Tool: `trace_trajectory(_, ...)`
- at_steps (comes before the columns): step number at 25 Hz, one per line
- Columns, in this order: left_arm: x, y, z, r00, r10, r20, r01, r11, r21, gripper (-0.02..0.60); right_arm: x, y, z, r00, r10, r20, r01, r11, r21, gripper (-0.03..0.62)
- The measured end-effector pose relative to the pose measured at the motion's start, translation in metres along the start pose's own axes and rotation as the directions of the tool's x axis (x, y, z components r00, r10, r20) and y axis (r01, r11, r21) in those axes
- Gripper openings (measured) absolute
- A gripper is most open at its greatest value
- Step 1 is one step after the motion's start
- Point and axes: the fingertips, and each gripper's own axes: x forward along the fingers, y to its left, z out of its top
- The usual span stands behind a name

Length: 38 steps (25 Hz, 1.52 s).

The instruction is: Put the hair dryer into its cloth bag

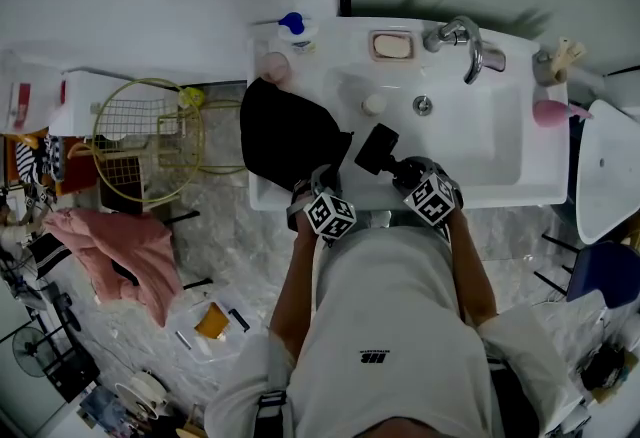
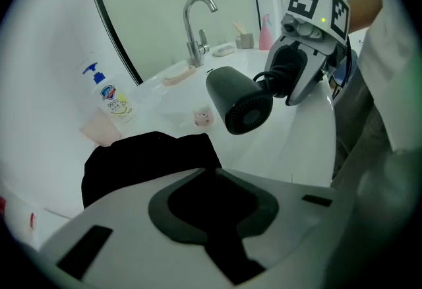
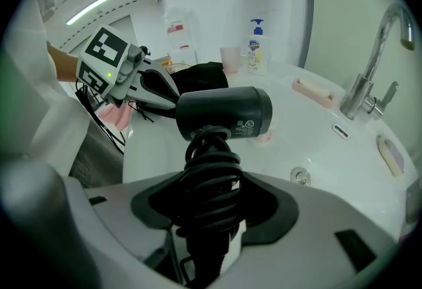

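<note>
Over the white sink [image 1: 500,161], the right gripper [image 3: 206,212] fingers clamp the cord-wrapped hair dryer [image 3: 224,113]; the left gripper [image 2: 212,205] fingers pinch the black cloth bag [image 2: 145,156].

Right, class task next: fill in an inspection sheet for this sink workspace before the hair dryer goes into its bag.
Surface: white ceramic sink counter, bag on its left end.
Job's things: black hair dryer held over the basin; black cloth bag lying flat.
Clutter: blue-pump soap bottle, pink cup, soap dish.
Grippers: left gripper appears shut on the bag's edge; right gripper shut on the dryer's handle.
Cables: black cord coiled round the handle.
Surroundings: chrome tap; gold wire basket and pink cloth left of the sink.
</note>
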Motion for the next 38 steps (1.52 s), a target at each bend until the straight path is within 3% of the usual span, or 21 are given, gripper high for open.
trace_trajectory(4, 0.000, -0.002, -0.002, 1.000, -0.015, -0.002, 0.015, 1.000, 0.000, 0.031, -0.001, -0.001, -0.002, 1.000, 0.004, -0.001, -0.004, 1.000, -0.002, 0.259)
trace_trajectory(11, -0.020, 0.013, 0.012, 0.997, -0.023, 0.072, 0.031, 0.992, -0.121, 0.025, -0.003, -0.004, -0.007, 1.000, 0.006, -0.001, -0.006, 1.000, 0.004, 0.259)
trace_trajectory(15, -0.026, 0.021, 0.017, 0.993, 0.022, 0.112, -0.006, 0.990, -0.143, 0.025, -0.005, -0.005, -0.007, 1.000, 0.005, 0.000, -0.005, 1.000, 0.009, 0.259)
trace_trajectory(17, -0.020, 0.017, 0.012, 0.995, 0.017, 0.098, -0.003, 0.991, -0.135, 0.029, -0.005, -0.005, -0.006, 1.000, 0.004, -0.002, -0.004, 1.000, 0.009, 0.259)
trace_trajectory(18, -0.016, 0.013, 0.009, 0.996, -0.001, 0.086, 0.012, 0.991, -0.131, 0.058, -0.005, -0.005, -0.006, 1.000, 0.005, -0.003, -0.005, 1.000, 0.008, 0.259)
trace_trajectory(19, -0.012, 0.009, 0.006, 0.997, -0.018, 0.072, 0.027, 0.992, -0.125, 0.145, -0.004, -0.004, -0.006, 1.000, 0.005, -0.004, -0.005, 1.000, 0.008, 0.259)
trace_trajectory(20, -0.009, 0.006, 0.004, 0.998, -0.030, 0.057, 0.036, 0.993, -0.114, 0.166, -0.004, -0.005, -0.006, 1.000, 0.005, -0.006, -0.005, 1.000, 0.007, 0.259)
trace_trajectory(24, 0.002, -0.001, -0.005, 1.000, -0.021, -0.004, 0.020, 0.999, -0.025, 0.160, -0.004, -0.006, -0.006, 1.000, 0.002, -0.011, -0.002, 1.000, 0.005, 0.259)
trace_trajectory(25, 0.004, -0.002, -0.007, 1.000, -0.011, -0.016, 0.012, 1.000, 0.006, 0.141, -0.004, -0.006, -0.007, 1.000, 0.002, -0.012, -0.002, 1.000, 0.005, 0.259)
trace_trajectory(27, 0.006, -0.003, -0.008, 1.000, 0.007, -0.031, -0.006, 0.998, 0.060, 0.042, -0.005, -0.007, -0.008, 1.000, 0.001, -0.015, -0.001, 1.000, 0.006, 0.259)
trace_trajectory(28, 0.006, -0.004, -0.008, 0.999, 0.009, -0.032, -0.007, 0.998, 0.069, 0.033, -0.005, -0.007, -0.008, 1.000, 0.001, -0.016, -0.001, 1.000, 0.006, 0.259)
trace_trajectory(30, 0.002, -0.002, -0.004, 1.000, -0.006, -0.011, 0.007, 1.000, 0.025, 0.026, -0.006, -0.007, -0.008, 1.000, 0.002, -0.015, -0.002, 1.000, 0.008, 0.259)
trace_trajectory(32, -0.008, 0.004, 0.005, 0.999, -0.030, 0.045, 0.034, 0.996, -0.079, 0.025, -0.008, -0.007, -0.007, 1.000, 0.005, -0.015, -0.004, 1.000, 0.008, 0.259)
trace_trajectory(35, -0.026, 0.018, 0.019, 0.991, -0.042, 0.131, 0.069, 0.975, -0.212, 0.025, -0.009, -0.005, -0.006, 1.000, 0.015, -0.012, -0.015, 1.000, 0.003, 0.259)
trace_trajectory(38, -0.041, 0.032, 0.027, 0.984, -0.023, 0.176, 0.072, 0.959, -0.275, 0.025, -0.011, -0.001, -0.002, 0.999, 0.032, -0.005, -0.032, 0.999, -0.013, 0.259)
